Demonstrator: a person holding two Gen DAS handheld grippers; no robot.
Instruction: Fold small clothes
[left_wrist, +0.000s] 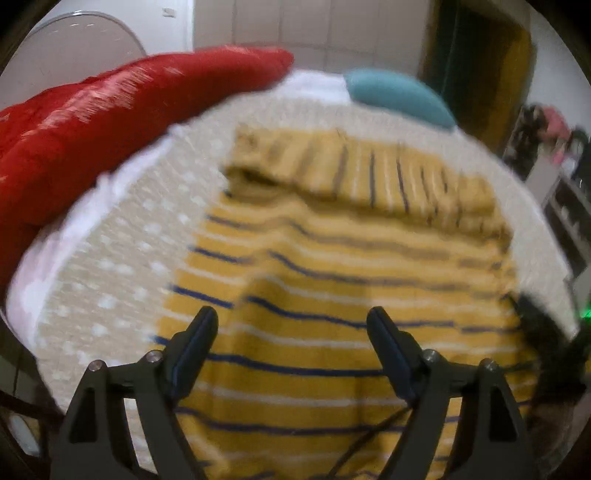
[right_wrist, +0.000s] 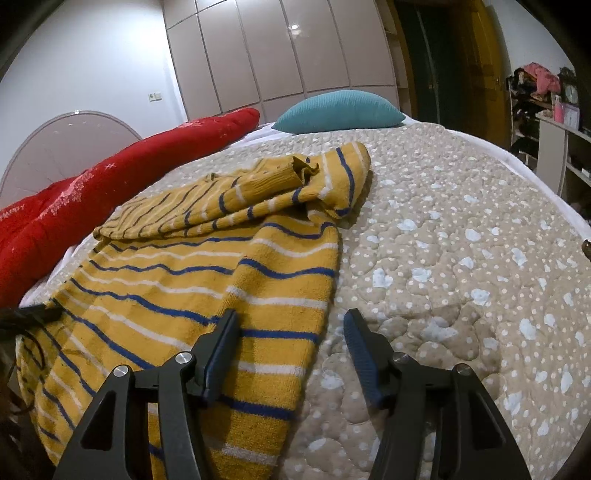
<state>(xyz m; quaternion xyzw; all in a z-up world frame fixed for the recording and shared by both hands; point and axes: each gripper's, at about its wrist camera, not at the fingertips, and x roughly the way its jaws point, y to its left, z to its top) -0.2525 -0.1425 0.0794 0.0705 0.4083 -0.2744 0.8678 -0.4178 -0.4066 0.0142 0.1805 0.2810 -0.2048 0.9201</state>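
Quilted bed cover (right_wrist: 461, 236) bearing a yellow striped sweater (right_wrist: 177, 288), its long axis running from 6 toward 12 o'clock, sleeves folded across the far end. Right gripper (right_wrist: 290, 332), jaws wide and empty, straddles the sweater's right edge. Left gripper (left_wrist: 291, 328), jaws wide and empty, hangs over its near body.

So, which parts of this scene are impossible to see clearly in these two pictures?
- Left wrist view: motion blur smears the striped sweater and the red blanket; fine folds are unreadable.
- Both views: the sweater's near hem is cut off by the lower edge and hidden behind the left gripper and the right gripper.
- Right wrist view: the items on the shelf are too small to identify.
- Right wrist view: the sweater's folded sleeve covers what lies beneath it.
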